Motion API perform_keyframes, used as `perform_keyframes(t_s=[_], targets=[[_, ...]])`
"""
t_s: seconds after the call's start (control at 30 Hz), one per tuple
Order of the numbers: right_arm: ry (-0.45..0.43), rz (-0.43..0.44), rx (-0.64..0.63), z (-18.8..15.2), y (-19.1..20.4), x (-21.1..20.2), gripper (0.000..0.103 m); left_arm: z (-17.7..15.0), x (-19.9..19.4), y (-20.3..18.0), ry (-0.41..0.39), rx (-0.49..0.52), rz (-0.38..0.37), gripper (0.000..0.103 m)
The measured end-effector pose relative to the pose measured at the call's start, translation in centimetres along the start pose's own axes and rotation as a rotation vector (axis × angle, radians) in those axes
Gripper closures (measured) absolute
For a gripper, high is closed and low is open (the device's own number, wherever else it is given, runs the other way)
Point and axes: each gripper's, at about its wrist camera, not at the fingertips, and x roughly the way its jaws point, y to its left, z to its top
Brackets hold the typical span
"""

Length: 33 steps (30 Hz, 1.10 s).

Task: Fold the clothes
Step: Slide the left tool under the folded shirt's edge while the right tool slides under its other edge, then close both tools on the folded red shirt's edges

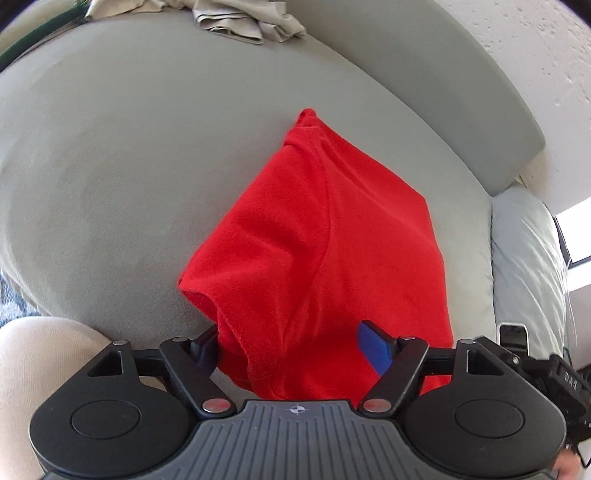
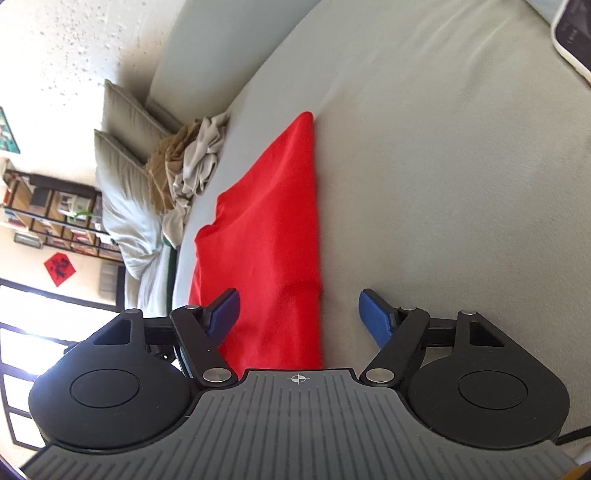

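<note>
Just ahead, red shirt [image 1: 317, 236] on grey sofa [image 1: 129, 166], between both claws' spread fingers, left claw [image 1: 291, 350] and right claw [image 2: 299, 314].

I see a grey bed [image 2: 443, 184], two pillows [image 2: 125, 147], a bookshelf [image 2: 55, 218] and a phone [image 2: 574, 33].

"DAS" in pale letters on black device [image 1: 565, 380] at right edge; nothing else legible.
</note>
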Motion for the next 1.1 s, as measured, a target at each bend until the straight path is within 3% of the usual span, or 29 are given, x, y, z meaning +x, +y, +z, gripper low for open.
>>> perform_keyframes(t_s=[0.07, 0.27, 0.53, 0.97, 1.0, 1.07, 1.1], targets=[[0.022, 0.000, -0.032, 0.5, 0.3, 0.9, 0.036, 0.1, -0.3, -0.4, -0.004, 0.042, -0.022, 0.038], [0.045, 0.026, -0.027, 1.9, 0.3, 2.9, 0.041, 0.9, -0.3, -0.1, 0.022, 0.021, -0.075, 0.046], [0.056, 0.051, -0.029, 3.3, 0.5, 5.1, 0.042, 1.6, 1.6, -0.7, 0.043, 0.018, -0.044, 0.035], [0.060, 0.055, -0.084, 5.6, 2.3, 9.5, 0.040, 2.9, 3.0, -1.3, 0.011, 0.002, -0.064, 0.035], [0.057, 0.050, -0.097, 5.6, 2.6, 9.9, 0.040, 2.9, 3.0, -1.3, 0.010, 0.000, -0.065, 0.036], [0.057, 0.031, -0.148, 5.5, 3.2, 10.3, 0.043, 2.8, 2.6, -1.5, 0.002, 0.021, -0.028, 0.047], [0.054, 0.007, -0.176, 5.4, 3.5, 10.3, 0.054, 2.8, 2.4, -1.5, -0.001, 0.032, -0.008, 0.063]])
